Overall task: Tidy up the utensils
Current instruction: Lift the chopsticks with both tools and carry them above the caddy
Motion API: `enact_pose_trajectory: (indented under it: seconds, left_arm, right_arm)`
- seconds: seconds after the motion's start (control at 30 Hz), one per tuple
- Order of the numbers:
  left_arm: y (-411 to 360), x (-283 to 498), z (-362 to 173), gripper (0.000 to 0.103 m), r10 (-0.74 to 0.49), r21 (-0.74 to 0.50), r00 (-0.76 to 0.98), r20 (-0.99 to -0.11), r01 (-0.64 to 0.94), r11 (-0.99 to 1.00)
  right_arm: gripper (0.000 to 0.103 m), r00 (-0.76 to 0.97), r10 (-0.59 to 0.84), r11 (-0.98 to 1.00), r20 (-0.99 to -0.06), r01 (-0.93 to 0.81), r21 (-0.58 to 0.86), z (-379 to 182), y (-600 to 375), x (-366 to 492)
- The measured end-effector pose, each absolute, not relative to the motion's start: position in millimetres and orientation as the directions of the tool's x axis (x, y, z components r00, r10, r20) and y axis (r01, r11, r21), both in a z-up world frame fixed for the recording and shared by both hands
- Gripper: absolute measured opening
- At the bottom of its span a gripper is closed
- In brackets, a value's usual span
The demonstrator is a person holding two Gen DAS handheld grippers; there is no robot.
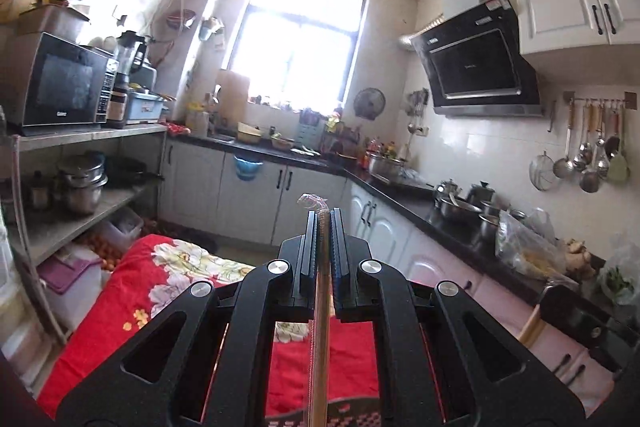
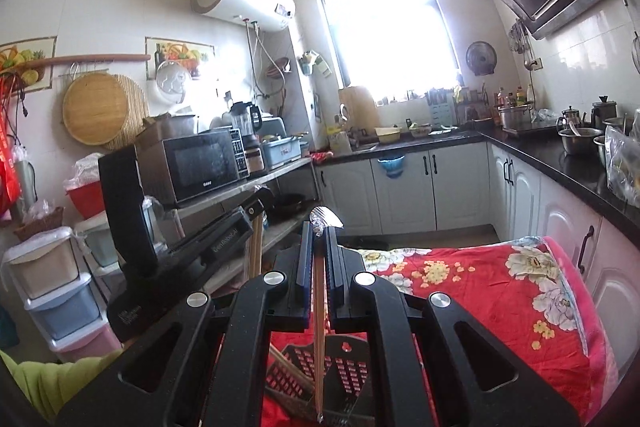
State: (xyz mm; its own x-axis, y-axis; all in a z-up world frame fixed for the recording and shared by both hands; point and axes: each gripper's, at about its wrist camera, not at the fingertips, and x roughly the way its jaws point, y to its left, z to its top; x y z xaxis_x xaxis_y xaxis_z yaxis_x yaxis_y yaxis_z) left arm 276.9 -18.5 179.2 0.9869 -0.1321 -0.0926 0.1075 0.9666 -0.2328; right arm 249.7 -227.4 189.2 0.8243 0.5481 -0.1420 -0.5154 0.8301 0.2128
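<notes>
My left gripper (image 1: pixel 325 217) is shut on a wrapped pair of wooden chopsticks (image 1: pixel 320 339); the clear wrapper end sticks out past the fingertips and the sticks run down toward a black slotted utensil basket (image 1: pixel 352 415). My right gripper (image 2: pixel 319 227) is shut on another wrapped wooden chopstick pair (image 2: pixel 319 327), its lower end over the black basket (image 2: pixel 344 371), which holds more chopsticks (image 2: pixel 288 367). The left gripper (image 2: pixel 256 211) also shows in the right wrist view, at the left, holding its sticks. Both are raised above a red floral cloth (image 2: pixel 500 291).
A metal shelf with a microwave (image 1: pixel 60 83) stands at the left. Black counters with pots (image 1: pixel 460 203) and white cabinets run along the back and right. Hanging ladles (image 1: pixel 588 155) are on the right wall. Plastic drawers (image 2: pixel 52 291) stand at the left.
</notes>
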Motion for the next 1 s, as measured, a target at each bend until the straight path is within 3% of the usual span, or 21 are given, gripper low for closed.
enact_pose_trajectory:
  seconds: [0.4, 1.0]
  left_arm:
    - [-22.8, 304.0, 142.4, 0.003, -0.057, -0.21, 0.995, -0.078, 0.039, 0.977]
    - [-18.1, 276.3, 108.5, 0.003, -0.161, -0.223, 0.969, -0.189, 0.117, 0.968]
  right_arm:
    - [0.006, 0.858, 0.498, 0.863, -0.129, -0.475, 0.172, 161.3, -226.1, 267.9]
    - [0.006, 0.853, 0.484, 0.868, -0.194, -0.441, 0.228, 122.6, -239.0, 270.6]
